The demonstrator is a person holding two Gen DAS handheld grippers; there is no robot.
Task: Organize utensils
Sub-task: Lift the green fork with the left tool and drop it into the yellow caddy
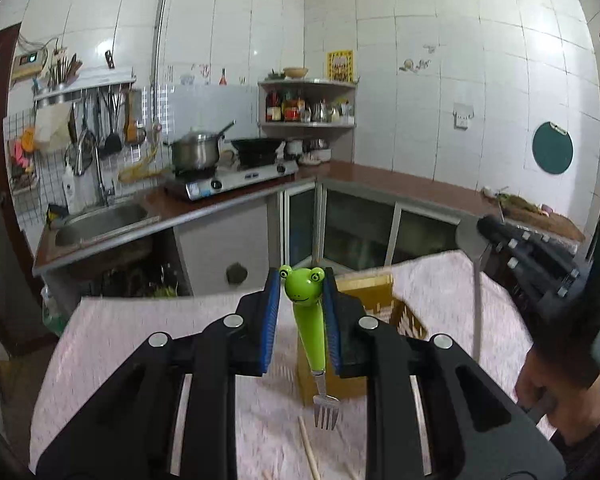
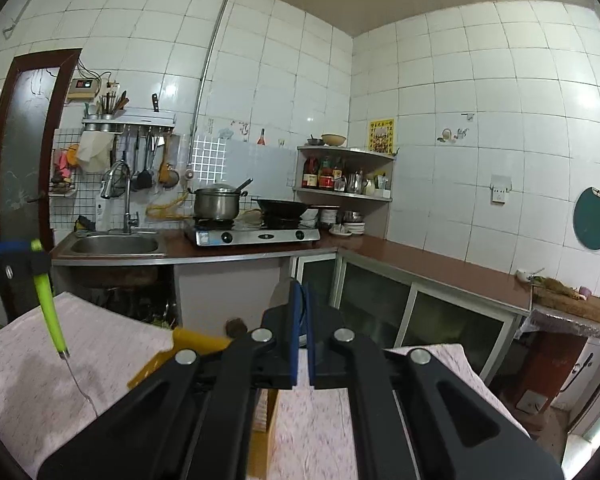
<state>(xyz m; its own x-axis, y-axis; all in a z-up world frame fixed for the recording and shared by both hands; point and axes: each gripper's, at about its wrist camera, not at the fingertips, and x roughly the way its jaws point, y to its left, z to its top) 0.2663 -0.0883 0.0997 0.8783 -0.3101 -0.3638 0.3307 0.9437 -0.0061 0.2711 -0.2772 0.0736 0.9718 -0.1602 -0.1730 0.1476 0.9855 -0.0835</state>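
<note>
My left gripper [image 1: 302, 280] is shut on a fork with a green frog handle [image 1: 306, 312]. The fork hangs tines down above the pink-clothed table [image 1: 140, 344] and the yellow cardboard box [image 1: 384, 312]. It also shows at the left of the right wrist view [image 2: 51, 312]. My right gripper [image 2: 299, 296] is shut on the flat grey end of a metal utensil [image 2: 282, 294]. In the left wrist view that utensil [image 1: 476, 300] hangs with its thin shaft pointing down, right of the box. The right gripper [image 1: 488, 226] is there too.
A wooden chopstick [image 1: 308, 448] lies on the cloth near the front. The box also shows in the right wrist view [image 2: 192, 344]. Beyond the table stand a counter with a sink [image 1: 100, 220], a gas stove [image 1: 236, 178] with pots, and glass-door cabinets [image 1: 360, 228].
</note>
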